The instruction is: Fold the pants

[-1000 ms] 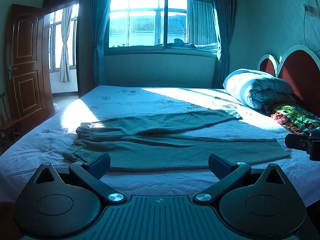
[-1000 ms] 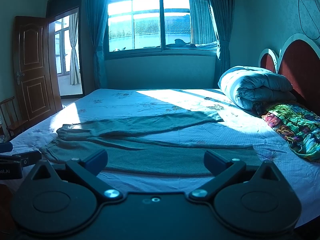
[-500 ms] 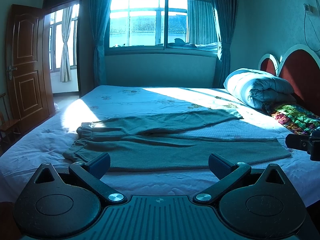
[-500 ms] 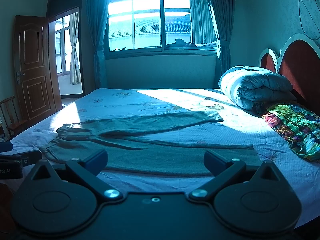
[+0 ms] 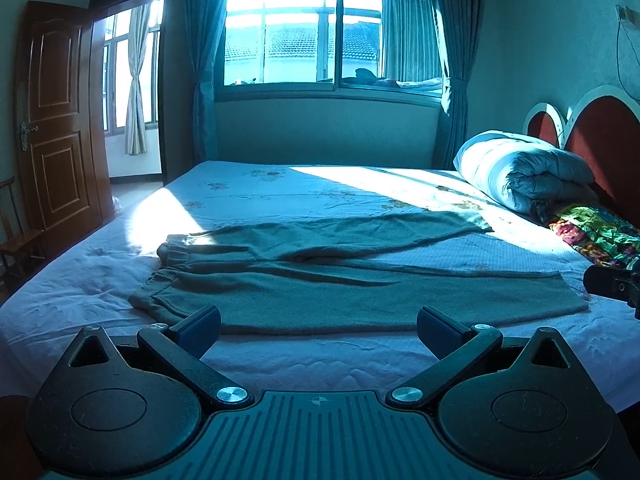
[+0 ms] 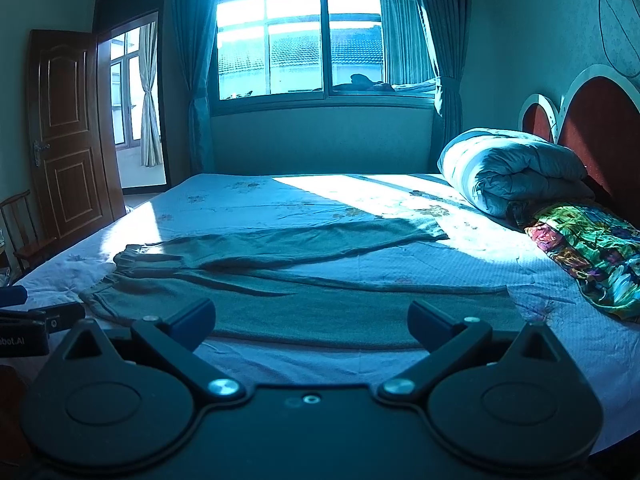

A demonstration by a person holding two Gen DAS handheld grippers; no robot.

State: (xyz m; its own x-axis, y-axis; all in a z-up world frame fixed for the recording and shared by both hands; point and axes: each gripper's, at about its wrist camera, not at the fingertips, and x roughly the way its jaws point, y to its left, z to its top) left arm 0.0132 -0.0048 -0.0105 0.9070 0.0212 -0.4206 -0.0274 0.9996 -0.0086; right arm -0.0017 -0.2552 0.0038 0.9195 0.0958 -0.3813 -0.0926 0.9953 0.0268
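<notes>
Pants [image 5: 352,292] spread flat on bed [image 5: 280,196], long axis crosswise: waistband left, cuffs right. Left gripper [image 5: 318,330] nearer waistband, jaws wide apart, empty. Right gripper [image 6: 310,322] nearer cuffs, likewise released; near edge just ahead.

Only one bit of writing showed. In the right wrist view, white letters on the side of the left gripper [image 6: 24,338] read "bot.AI", with the start cut off at the edge.
</notes>
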